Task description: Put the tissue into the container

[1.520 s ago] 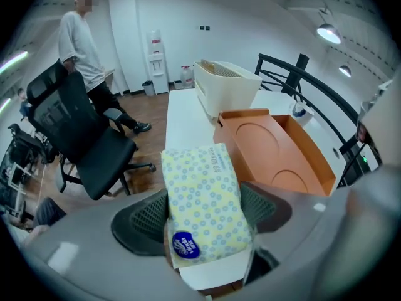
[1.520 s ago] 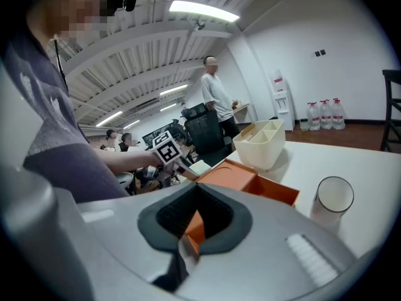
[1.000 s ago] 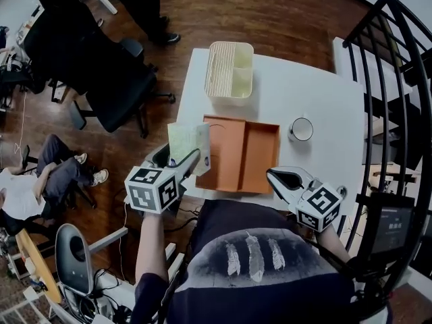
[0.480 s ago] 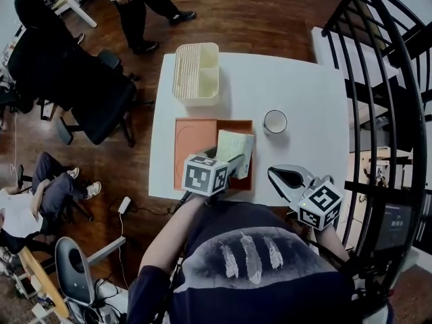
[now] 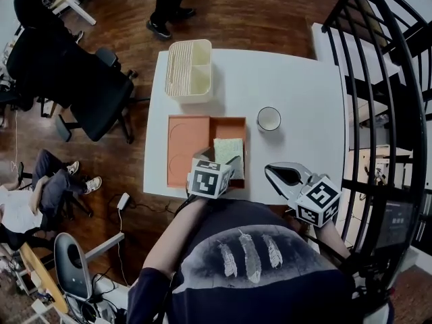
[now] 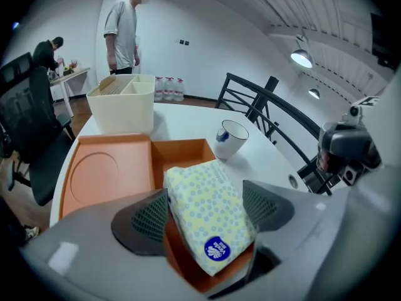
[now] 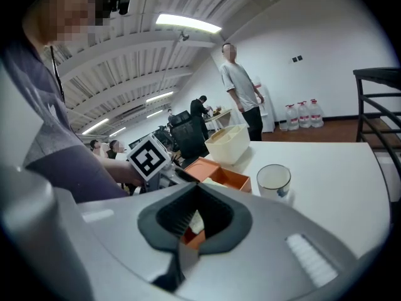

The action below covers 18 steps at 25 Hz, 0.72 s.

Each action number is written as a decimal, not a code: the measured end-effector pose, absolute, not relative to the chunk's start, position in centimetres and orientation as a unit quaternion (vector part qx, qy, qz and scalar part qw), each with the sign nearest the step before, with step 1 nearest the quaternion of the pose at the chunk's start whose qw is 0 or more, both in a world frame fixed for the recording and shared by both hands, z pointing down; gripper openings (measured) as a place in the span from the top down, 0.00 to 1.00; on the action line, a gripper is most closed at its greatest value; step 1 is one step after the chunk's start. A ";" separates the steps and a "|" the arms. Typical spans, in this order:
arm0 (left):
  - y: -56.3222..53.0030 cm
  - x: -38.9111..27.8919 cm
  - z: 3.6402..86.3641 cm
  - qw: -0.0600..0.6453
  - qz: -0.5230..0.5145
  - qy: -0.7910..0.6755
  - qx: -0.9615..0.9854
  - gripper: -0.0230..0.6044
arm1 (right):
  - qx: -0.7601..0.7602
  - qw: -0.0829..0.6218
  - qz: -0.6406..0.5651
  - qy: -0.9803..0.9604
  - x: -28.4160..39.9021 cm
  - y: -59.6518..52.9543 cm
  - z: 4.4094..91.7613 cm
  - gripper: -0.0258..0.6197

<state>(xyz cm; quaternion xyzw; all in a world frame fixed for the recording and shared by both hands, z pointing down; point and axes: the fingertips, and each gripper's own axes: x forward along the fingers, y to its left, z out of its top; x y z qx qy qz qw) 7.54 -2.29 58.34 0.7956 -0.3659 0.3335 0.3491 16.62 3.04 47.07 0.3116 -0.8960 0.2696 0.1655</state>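
A yellow dotted tissue pack (image 5: 229, 150) lies in the right compartment of the orange container (image 5: 185, 147) at the table's near edge. In the left gripper view the tissue pack (image 6: 207, 205) rests with its near end on the wall of the container (image 6: 106, 174). My left gripper (image 5: 226, 164) straddles it. Its jaws are opening, with the pack still between the pads of the left gripper (image 6: 203, 212). My right gripper (image 5: 270, 171) hovers to the right of the container, shut and empty. In its own view the right gripper (image 7: 191, 221) has its pads together.
A cream divided bin (image 5: 189, 79) stands behind the container, and a white cup (image 5: 268, 119) sits to its right on the white table (image 5: 297, 86). A black railing (image 5: 378, 79) runs along the right. Office chairs (image 5: 94, 93) and people are at the left.
My left gripper carried the tissue pack from the table's left edge to the container's right compartment and lowered it in. The pack now lies flat. The right gripper stayed put.
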 end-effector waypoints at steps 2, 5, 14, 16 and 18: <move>-2.2 6.8 57.0 0.338 0.323 -0.365 0.805 0.35 | 0.312 0.164 0.268 -0.897 16.6 2.9 47.0 0.95; -1.9 5.4 52.2 0.313 0.274 -0.365 0.833 0.35 | 0.313 0.145 0.274 -0.898 16.8 2.3 46.3 0.96; -0.1 1.5 40.0 0.218 0.136 -0.318 0.913 0.59 | 0.276 0.041 0.312 -0.908 15.3 1.7 42.3 0.95; 0.1 0.5 39.8 0.199 0.124 -0.323 0.917 0.93 | 0.259 0.031 0.308 -0.915 14.4 1.9 42.1 0.96; 0.8 0.4 40.0 0.203 0.118 -0.319 0.918 0.94 | 0.251 0.028 0.309 -0.917 14.0 2.5 42.0 0.96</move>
